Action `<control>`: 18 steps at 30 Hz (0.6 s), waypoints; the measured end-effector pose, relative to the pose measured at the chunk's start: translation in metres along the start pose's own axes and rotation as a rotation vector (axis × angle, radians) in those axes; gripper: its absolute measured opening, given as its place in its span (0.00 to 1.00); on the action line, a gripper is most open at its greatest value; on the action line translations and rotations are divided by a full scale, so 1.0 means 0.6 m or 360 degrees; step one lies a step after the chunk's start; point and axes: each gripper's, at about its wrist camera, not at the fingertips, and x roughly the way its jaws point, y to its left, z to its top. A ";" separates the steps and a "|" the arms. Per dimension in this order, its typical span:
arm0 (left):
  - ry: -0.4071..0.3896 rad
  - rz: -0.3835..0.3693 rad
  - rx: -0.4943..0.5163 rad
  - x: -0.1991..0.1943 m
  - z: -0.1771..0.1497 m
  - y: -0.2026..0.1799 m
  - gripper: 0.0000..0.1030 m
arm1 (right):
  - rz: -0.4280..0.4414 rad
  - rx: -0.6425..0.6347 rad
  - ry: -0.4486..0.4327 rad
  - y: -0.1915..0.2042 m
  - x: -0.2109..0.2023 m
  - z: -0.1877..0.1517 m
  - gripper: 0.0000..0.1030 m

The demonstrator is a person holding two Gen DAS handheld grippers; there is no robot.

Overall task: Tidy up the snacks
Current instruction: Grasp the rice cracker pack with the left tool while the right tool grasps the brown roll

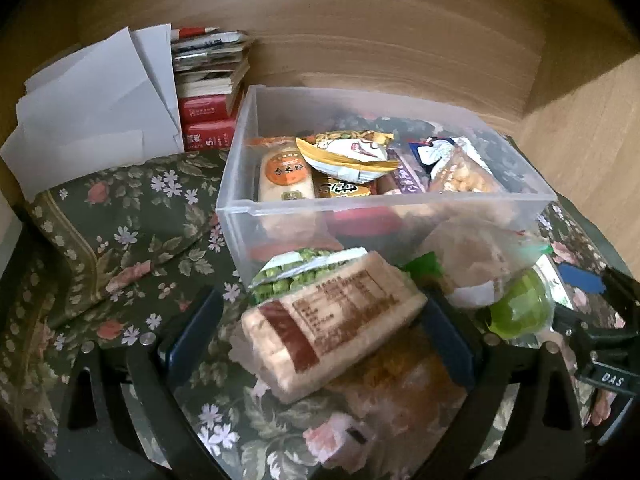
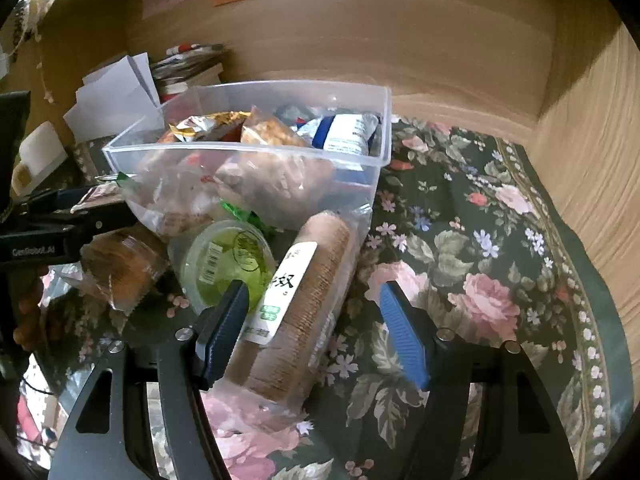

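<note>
A clear plastic bin (image 1: 384,208) holds several snack packs on a floral cloth; it also shows in the right wrist view (image 2: 248,152). My left gripper (image 1: 320,320) is open, its fingers on either side of a tan cracker pack (image 1: 332,328) that lies in front of the bin beside a green pea pack (image 1: 292,276). My right gripper (image 2: 312,328) is open around a long brown cracker roll (image 2: 304,304) leaning at the bin's front. A green jelly cup (image 2: 224,264) sits left of that roll.
Stacked books (image 1: 208,96) and white papers (image 1: 92,112) stand left of the bin. A wooden wall (image 1: 380,40) runs behind and a wooden side panel (image 2: 592,152) on the right. An orange-filled bag (image 2: 120,268) lies near the left gripper.
</note>
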 end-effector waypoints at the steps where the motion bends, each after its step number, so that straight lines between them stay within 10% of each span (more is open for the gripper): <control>1: 0.0002 -0.0001 -0.0013 0.005 0.001 0.001 0.96 | 0.0010 0.0009 0.0007 -0.002 0.002 0.000 0.63; 7: -0.0012 -0.0069 -0.0048 0.010 0.001 0.004 0.78 | 0.0079 0.0013 0.0040 -0.005 0.013 -0.002 0.45; 18: -0.0110 -0.0033 -0.0004 -0.046 -0.017 0.002 0.76 | 0.0044 0.0000 -0.0002 -0.006 -0.010 -0.012 0.31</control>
